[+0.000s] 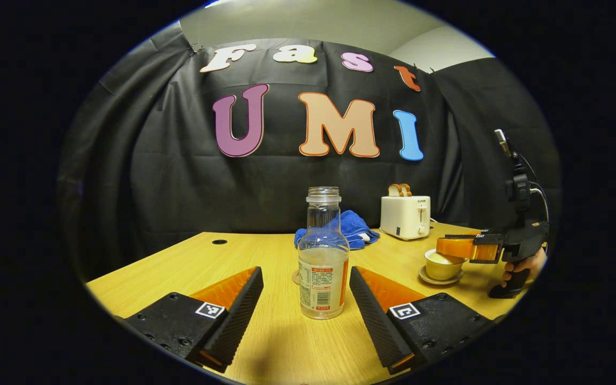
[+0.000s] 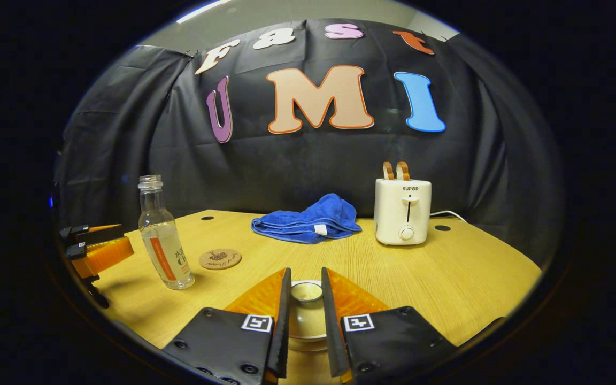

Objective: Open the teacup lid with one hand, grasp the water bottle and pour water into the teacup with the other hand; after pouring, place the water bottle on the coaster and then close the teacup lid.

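A clear, uncapped water bottle (image 1: 323,256) with a little water stands upright on the table between the fingers of my left gripper (image 1: 305,272), which is open and not touching it. In the right gripper view the bottle (image 2: 163,240) stands at the left, beside the left gripper (image 2: 99,248). A round coaster (image 2: 220,259) lies just right of it. My right gripper (image 2: 305,272) is shut on the knob of the teacup lid (image 2: 307,291), and the lid sits on the cup. The teacup (image 1: 441,264) rests on a saucer under the right gripper (image 1: 468,248), which a hand (image 1: 522,267) holds.
A white toaster (image 2: 402,211) with bread slices stands at the back right of the wooden table (image 2: 474,278). A crumpled blue towel (image 2: 308,219) lies at the back centre, behind the bottle and the coaster.
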Available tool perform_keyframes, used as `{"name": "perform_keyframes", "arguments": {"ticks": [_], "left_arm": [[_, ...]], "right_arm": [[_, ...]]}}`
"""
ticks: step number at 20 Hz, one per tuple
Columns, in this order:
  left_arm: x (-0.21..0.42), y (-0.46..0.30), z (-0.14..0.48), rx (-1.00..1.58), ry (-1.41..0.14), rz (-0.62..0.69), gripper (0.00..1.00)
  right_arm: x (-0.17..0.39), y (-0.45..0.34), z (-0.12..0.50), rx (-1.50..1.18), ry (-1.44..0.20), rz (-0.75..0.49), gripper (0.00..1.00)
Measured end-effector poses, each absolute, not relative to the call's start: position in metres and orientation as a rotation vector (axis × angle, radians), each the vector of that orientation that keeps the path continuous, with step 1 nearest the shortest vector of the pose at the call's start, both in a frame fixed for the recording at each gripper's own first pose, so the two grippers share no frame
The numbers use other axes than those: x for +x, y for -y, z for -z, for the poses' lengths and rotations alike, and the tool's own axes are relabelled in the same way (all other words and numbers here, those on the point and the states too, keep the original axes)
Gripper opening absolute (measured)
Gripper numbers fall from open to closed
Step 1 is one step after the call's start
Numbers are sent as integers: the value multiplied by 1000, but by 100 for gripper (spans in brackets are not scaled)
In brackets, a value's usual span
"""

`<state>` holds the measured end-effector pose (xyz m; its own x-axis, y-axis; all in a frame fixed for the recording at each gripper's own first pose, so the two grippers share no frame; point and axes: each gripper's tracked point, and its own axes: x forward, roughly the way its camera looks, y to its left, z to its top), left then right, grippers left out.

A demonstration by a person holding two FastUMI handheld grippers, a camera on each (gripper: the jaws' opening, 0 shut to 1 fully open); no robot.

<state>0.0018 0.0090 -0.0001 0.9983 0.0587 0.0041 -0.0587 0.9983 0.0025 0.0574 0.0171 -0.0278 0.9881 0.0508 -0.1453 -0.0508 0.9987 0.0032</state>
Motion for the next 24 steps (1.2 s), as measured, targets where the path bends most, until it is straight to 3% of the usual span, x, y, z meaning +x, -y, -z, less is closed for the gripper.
{"name": "perform_keyframes", "arguments": {"ticks": [9,18,24], "left_arm": [[6,-2,0,1,4,-31,95],[33,12,2,1,-1,36,95],[59,7,2,2,-4,5,95]], "right_arm": [[44,-14,6,3,-18,-28,34],[36,8,5,0,-9,45,34],[22,30,3,-1,-5,75,34]]}}
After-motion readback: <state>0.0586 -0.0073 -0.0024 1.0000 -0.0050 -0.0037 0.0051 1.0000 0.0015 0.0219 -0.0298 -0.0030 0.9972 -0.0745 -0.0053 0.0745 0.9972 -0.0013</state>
